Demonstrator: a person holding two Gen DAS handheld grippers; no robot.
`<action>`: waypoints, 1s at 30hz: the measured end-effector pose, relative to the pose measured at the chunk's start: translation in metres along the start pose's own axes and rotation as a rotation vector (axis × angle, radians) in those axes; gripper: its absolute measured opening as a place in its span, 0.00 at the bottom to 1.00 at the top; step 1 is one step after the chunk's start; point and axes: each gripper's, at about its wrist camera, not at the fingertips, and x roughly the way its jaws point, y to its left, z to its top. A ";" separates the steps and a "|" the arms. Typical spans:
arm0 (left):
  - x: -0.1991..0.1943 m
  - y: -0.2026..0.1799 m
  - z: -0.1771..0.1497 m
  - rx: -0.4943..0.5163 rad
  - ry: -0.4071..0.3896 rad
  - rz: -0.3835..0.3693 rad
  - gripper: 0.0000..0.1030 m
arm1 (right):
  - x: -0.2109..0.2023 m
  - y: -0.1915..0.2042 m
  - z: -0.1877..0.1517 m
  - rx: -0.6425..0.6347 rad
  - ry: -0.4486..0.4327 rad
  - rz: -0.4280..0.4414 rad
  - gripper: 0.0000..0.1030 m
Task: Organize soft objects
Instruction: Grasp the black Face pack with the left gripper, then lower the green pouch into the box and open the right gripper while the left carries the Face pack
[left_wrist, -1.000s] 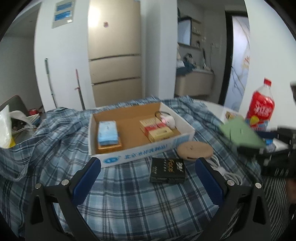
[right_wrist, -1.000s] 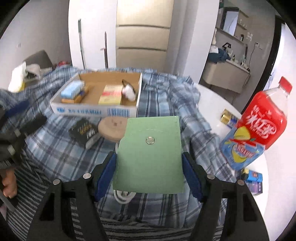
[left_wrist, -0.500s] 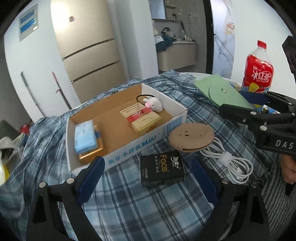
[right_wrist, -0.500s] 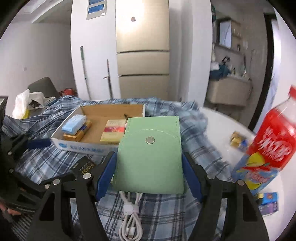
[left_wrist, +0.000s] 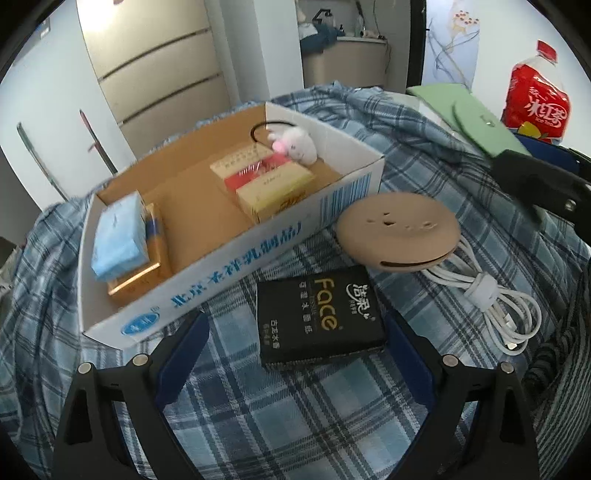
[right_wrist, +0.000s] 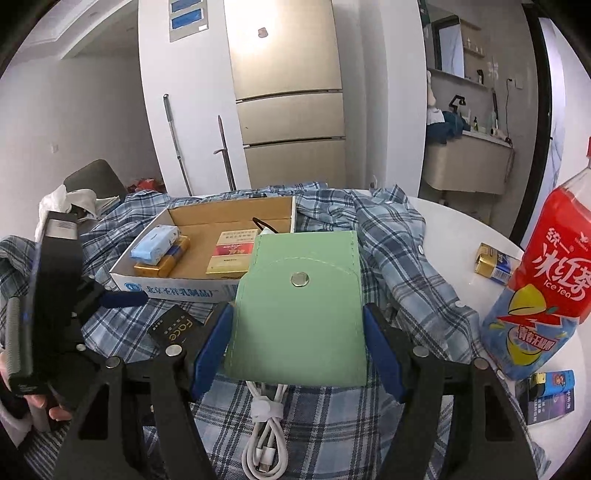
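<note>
Blue pads on your left claw (left_wrist: 295, 332) stand wide apart with nothing between them yet. The left claw's figure fell a little a moment ago, so its jaws closed a touch, but they are open now. Just past the pads lies the black tissue pack (left_wrist: 317, 314) on the checked cloth (left_wrist: 258, 406). It looks light and squishy, with a shiny wrapper that may slip. Take it by its two long sides, near the middle, and squeeze gently so it does not pop out.

Your right claw (right_wrist: 297, 332) is clamped on the green pouch (right_wrist: 299, 310), one pad on each side edge. The pouch looks thin and bendy, so it may flop if you tip it fast. Hold it low on the sides, as you do now.

Beyond the tissue pack sits the cardboard box (left_wrist: 236, 258), with a blue tissue pack (left_wrist: 118, 236) and a small plush mouse (left_wrist: 295, 144) already inside. Beside the box are a round tan case (left_wrist: 399, 232) and a white cable (left_wrist: 491, 306). A red drink bottle (right_wrist: 546, 280) stands near your right claw, so I think you should swing wide of it.
</note>
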 end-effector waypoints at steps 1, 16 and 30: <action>0.001 0.002 0.000 -0.008 0.006 -0.004 0.93 | 0.000 0.001 0.000 -0.003 -0.001 -0.001 0.68; -0.013 0.016 -0.005 -0.075 -0.067 -0.069 0.65 | 0.001 0.001 0.000 -0.003 0.008 0.005 0.68; -0.049 0.015 -0.008 -0.084 -0.239 -0.027 0.64 | -0.003 0.001 -0.001 0.001 -0.014 0.010 0.68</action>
